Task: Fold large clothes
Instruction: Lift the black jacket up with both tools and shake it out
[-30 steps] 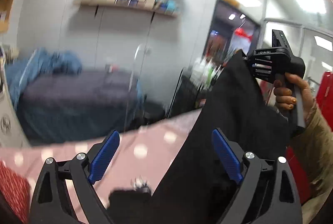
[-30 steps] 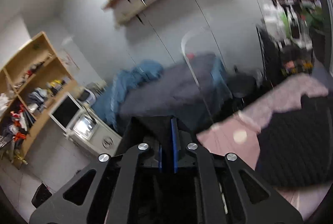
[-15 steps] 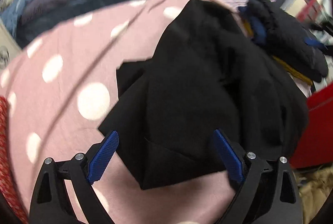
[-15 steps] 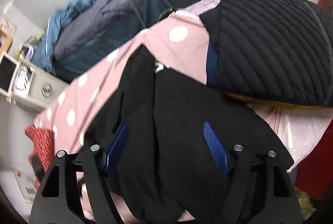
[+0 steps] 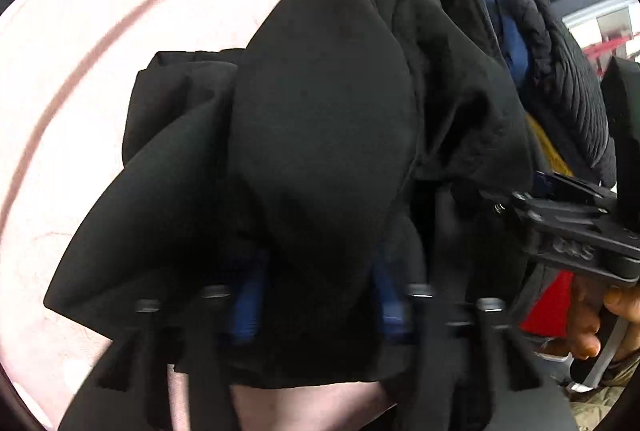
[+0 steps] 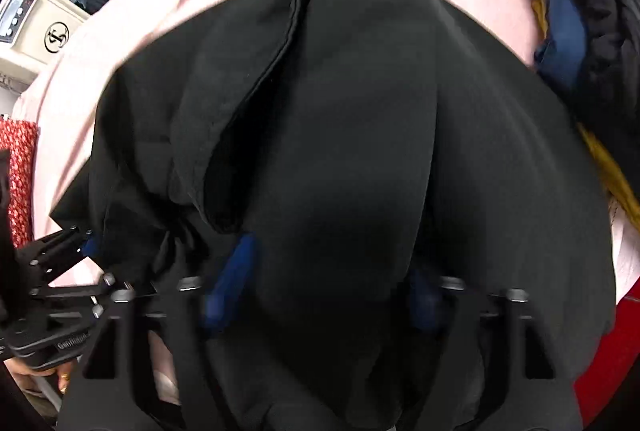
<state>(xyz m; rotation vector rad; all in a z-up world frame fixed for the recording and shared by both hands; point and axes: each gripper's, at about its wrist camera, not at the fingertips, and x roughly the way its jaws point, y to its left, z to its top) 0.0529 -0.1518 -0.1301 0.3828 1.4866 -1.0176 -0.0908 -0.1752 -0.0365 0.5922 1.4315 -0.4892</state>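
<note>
A large black garment (image 5: pixel 320 135) lies bunched on a pink cloth-covered table (image 5: pixel 80 31); it also fills the right wrist view (image 6: pixel 340 151). My left gripper (image 5: pixel 316 295) is open, its blue pads (image 5: pixel 246 303) spread on either side of a thick fold of the garment, and the frame is blurred. My right gripper (image 6: pixel 324 287) is open too, with a bulge of the fabric between its blue pads (image 6: pixel 236 267). The right gripper's body shows at the right of the left wrist view (image 5: pixel 568 223), and the left gripper's body at the lower left of the right wrist view (image 6: pixel 60 295).
A pile of other clothes, a black quilted jacket (image 5: pixel 572 79) with blue (image 6: pixel 560 31) and yellow (image 6: pixel 612 167) pieces, lies at the table's right side. A red patterned cloth (image 6: pixel 16 175) is at the left. A white machine (image 6: pixel 36 27) and bedding stand beyond the table.
The right gripper let go of the lifted garment and it dropped onto the table. Both grippers have come down close onto it, and the left pads stand closer together than before.
</note>
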